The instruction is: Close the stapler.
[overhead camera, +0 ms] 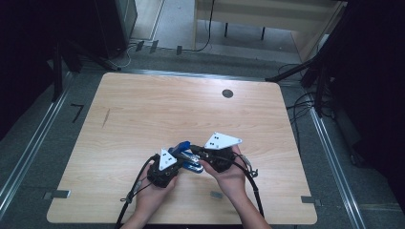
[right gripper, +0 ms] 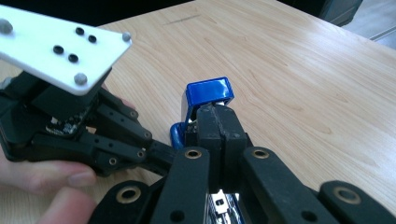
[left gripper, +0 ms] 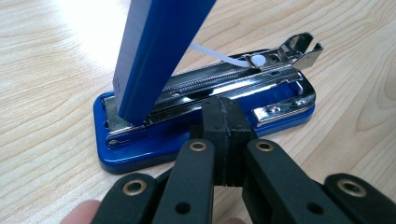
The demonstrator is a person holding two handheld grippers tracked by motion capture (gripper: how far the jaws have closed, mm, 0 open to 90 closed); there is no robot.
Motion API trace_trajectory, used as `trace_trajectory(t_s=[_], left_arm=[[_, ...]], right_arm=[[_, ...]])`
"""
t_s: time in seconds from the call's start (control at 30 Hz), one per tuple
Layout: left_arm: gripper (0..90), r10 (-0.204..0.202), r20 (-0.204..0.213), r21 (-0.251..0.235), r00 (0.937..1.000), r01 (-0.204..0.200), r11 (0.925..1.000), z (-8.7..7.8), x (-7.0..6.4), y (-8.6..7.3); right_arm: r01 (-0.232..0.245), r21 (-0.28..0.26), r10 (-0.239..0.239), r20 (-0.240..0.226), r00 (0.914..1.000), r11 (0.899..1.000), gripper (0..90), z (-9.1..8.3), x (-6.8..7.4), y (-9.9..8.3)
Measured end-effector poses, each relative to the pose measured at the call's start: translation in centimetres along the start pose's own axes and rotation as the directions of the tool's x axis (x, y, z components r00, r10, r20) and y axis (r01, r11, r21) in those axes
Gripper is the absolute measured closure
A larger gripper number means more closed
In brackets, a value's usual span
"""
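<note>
- The desk (overhead camera: 143, 109) is a pale wood top with rounded corners; a dark round grommet (overhead camera: 228, 93) sits near its far edge, and grey floor (overhead camera: 28, 138) with metal rails lies around it.
- A person's two hands come in from the near edge, the left hand (overhead camera: 155, 191) and the right hand (overhead camera: 232, 176), each holding a black tool with a grey three-cornered plate on top.
- A blue stapler (left gripper: 205, 107) lies on the desk near the near edge, between the two tools. Its blue top arm (left gripper: 159, 51) is swung up and stands steeply, leaving the chrome staple channel (left gripper: 224, 79) bare above the blue base.
- The left claw (overhead camera: 177, 163) has its jaws pressed together, nothing between them; in the left gripper view the tips sit right at the near long side of the stapler's base, though I cannot tell whether they touch it.
- The right claw (right gripper: 215, 122) also has its jaws pressed flat together. In the right gripper view their tips sit against the raised blue arm, just under its end cap (right gripper: 208, 92); no grip on it is visible.
- Black cables trail from both tools toward the near edge.
</note>
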State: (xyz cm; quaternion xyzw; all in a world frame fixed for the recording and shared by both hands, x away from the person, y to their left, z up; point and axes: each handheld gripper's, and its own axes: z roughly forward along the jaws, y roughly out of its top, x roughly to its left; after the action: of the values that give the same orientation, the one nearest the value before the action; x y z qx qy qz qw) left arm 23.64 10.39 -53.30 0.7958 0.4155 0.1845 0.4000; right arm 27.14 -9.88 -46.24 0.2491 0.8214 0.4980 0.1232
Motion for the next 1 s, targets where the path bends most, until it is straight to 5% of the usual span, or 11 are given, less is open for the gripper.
trace_trajectory(t_s=[1.0], left_arm=[[90.0,0.006,-0.003,0.001,1.0000,-0.006,1.0000,0.0,-0.1,0.0]], right_arm=[[0.020,-0.020,-0.021,-0.031,0.9993,1.000,90.0,1.8,0.7,2.4]])
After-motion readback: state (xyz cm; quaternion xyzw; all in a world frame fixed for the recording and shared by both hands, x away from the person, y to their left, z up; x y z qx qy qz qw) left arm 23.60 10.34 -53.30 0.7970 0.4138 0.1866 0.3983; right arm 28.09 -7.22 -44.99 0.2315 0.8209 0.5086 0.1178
